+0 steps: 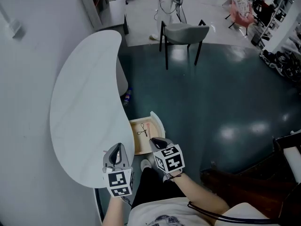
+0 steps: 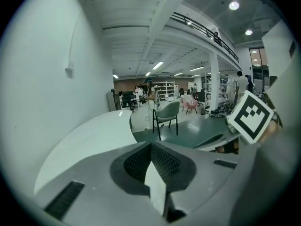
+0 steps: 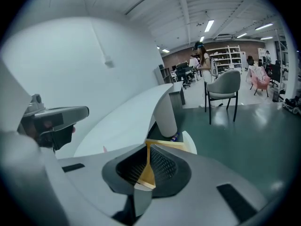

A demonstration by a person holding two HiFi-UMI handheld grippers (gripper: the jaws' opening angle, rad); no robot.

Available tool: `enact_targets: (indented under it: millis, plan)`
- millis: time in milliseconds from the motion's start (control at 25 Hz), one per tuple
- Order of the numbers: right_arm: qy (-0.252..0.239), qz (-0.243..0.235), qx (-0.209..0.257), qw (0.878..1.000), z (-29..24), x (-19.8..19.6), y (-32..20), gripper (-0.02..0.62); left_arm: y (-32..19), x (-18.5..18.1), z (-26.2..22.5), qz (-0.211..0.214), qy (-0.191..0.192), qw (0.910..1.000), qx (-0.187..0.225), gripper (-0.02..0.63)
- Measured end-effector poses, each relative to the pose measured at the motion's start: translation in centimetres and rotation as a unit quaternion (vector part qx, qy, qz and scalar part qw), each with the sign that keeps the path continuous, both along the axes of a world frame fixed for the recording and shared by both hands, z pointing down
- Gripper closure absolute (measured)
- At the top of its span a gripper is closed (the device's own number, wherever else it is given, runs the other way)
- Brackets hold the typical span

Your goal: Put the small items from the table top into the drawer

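Two claws, left claw [image 1: 115, 157] and right claw [image 1: 158, 144], hang beside the open drawer [image 1: 139, 146], which holds a small wiry item [image 1: 142, 131]; the surface [image 1: 84, 102] looks bare. Left gripper view: jaws together, empty. Right gripper view: jaws together, empty, probably because the depositing is done.

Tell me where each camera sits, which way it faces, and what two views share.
Head view: on the head, steeply down at the curved white table top and open wooden drawer; forearms, left gripper, right gripper show.
Left gripper view: on the left gripper, along its shut fingers across the table top toward the grey chair; right gripper's cube shows.
Right gripper view: on the right gripper, along its shut fingers toward drawer and chair; left gripper shows.
Shared by all: table top, chair.
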State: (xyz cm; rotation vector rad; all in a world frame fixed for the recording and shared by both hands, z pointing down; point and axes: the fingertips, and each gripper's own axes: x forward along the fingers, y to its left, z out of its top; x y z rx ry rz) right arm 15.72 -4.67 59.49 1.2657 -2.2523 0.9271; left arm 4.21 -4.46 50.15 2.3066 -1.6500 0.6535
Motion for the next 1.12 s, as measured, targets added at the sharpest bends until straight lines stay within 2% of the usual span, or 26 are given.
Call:
enact_targets:
  millis: [160,520,640,840,1120]
  plan:
    - [-0.009,-0.013,0.029,0.999,-3.5,0.2,2.2,0.561,2.5,0.6,-2.5,-0.007,0.017,0.9998,0.009,0.586]
    - [-0.043,-0.041,0.078,0.995,-10.7,-0.3,6.8,0.561,7.7,0.3,-7.6,-0.028,0.015,0.9986,0.043,0.586]
    - [-0.047,-0.054,0.096,0.993,-13.1,-0.9,7.4,0.561,8.6,-0.2,-9.3,-0.036,0.025,0.9976,0.054,0.586]
    - [-0.034,-0.09,0.131,0.987,-16.5,-3.1,8.2,0.561,9.9,-2.5,-11.3,-0.061,0.054,0.9946,0.064,0.586]
    - [-0.035,-0.124,0.17,0.977,-20.6,-8.3,9.2,0.561,11.7,-8.3,-13.9,-0.092,0.058,0.9906,0.083,0.586]
